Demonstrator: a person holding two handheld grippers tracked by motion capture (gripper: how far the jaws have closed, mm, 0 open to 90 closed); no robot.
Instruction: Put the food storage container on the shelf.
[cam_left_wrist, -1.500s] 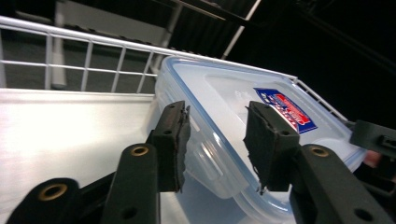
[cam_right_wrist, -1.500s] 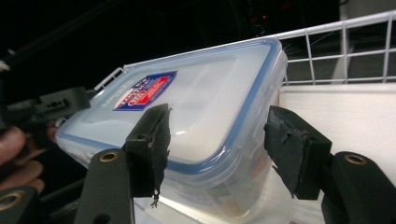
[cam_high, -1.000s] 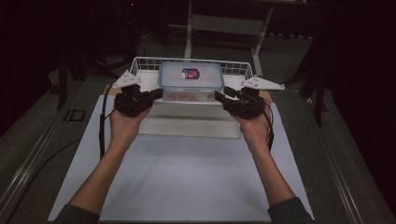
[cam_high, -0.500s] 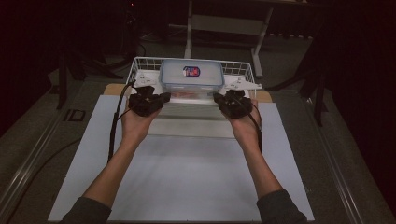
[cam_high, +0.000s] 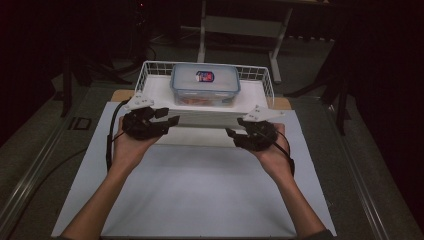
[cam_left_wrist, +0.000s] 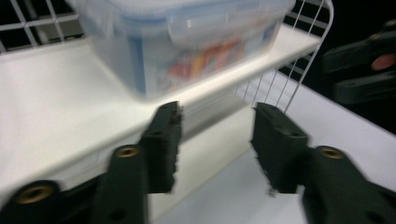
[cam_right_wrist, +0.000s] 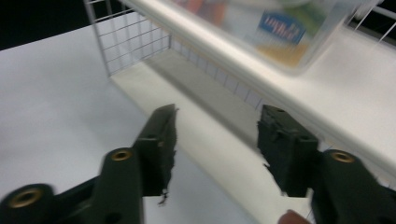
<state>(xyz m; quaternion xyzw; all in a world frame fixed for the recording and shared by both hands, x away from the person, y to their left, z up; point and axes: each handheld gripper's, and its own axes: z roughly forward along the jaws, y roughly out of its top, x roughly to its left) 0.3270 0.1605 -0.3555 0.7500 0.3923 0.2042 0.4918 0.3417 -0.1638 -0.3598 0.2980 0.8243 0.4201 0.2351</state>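
Observation:
A clear plastic container (cam_high: 205, 84) with a blue-trimmed lid and a small label sits on a white board (cam_high: 160, 90) in a white wire basket (cam_high: 150, 67). My left gripper (cam_high: 170, 118) hovers in front of the basket's left corner, my right gripper (cam_high: 231, 134) in front of its right corner. Both have just been opening, and nothing is between their jaws. In the left gripper view my left gripper (cam_left_wrist: 217, 119) points at the board's edge below the container (cam_left_wrist: 187, 42). My right gripper (cam_right_wrist: 217, 123) points along the basket's wire side (cam_right_wrist: 126, 42), with the container (cam_right_wrist: 280, 28) above.
A large white sheet (cam_high: 200, 190) covers the table in front of the basket. Metal rails run along both table sides, and a grey frame (cam_high: 240, 25) stands behind. The right gripper (cam_left_wrist: 364, 70) appears far right in the left gripper view.
Both grippers have drawn back from the container's front corners toward the person and sunk a little. Their jaws, close together half a second ago, now stand apart.

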